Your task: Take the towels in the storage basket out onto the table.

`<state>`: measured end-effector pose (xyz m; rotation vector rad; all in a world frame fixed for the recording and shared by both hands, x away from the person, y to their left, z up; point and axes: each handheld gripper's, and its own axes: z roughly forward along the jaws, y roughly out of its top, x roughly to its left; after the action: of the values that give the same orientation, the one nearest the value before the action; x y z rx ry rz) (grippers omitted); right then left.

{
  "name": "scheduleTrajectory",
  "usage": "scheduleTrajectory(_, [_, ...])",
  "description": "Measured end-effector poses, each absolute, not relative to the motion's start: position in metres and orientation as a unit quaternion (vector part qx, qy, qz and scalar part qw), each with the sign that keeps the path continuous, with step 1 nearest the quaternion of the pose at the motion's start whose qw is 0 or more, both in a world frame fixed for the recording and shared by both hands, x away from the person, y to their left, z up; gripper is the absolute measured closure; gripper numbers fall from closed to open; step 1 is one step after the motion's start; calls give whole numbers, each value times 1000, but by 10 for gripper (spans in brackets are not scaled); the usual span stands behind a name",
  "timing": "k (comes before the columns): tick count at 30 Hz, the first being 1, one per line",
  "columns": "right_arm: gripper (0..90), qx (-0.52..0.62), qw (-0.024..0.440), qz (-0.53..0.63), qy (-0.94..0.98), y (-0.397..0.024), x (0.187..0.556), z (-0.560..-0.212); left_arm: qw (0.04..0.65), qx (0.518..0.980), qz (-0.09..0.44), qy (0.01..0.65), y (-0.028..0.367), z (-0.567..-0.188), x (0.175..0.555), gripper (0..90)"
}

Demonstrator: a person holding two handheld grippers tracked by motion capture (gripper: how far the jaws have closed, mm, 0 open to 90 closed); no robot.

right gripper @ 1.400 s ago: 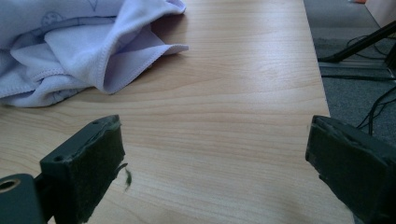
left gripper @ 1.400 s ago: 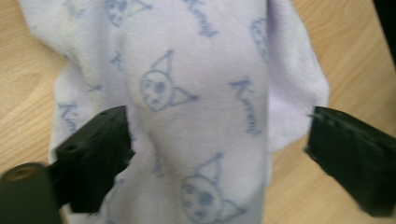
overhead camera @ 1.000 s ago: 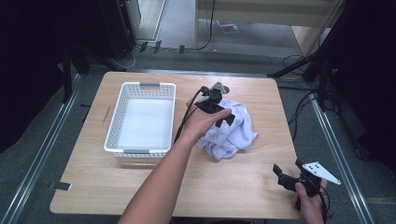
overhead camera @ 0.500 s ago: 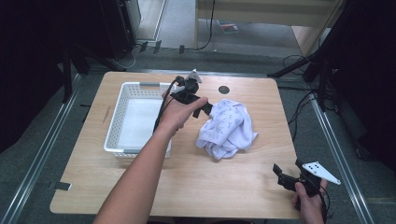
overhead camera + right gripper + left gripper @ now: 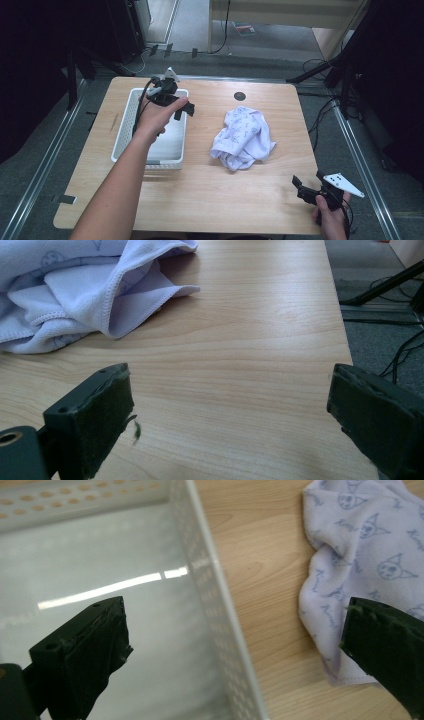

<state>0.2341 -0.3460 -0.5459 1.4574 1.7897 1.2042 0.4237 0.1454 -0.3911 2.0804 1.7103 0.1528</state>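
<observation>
left claw moved over basket, off cloth

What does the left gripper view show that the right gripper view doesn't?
The left gripper view alone shows the white basket, with its shiny floor and holed wall, under the left gripper. The right gripper view alone shows the table's edge with grey floor and cables beyond it, ahead of the right gripper. Both show the crumpled pale cloth lying on the wooden table, and each shows its own jaws wide apart, holding nothing.

cloth right of basket
</observation>
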Motion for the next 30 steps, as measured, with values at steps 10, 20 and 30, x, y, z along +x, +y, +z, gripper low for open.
scheduleTrajectory(10, [46,540,267,445,663,-346,234,-546,216,722,74,653,211,-391,412,0])
scheduleTrajectory(20, [48,542,268,442,663,-345,234,-546,227,701,79,671,263,-397,390,0])
scheduleTrajectory(30, [49,543,268,441,663,-345,234,-546,259,681,81,680,303,-402,354,0])
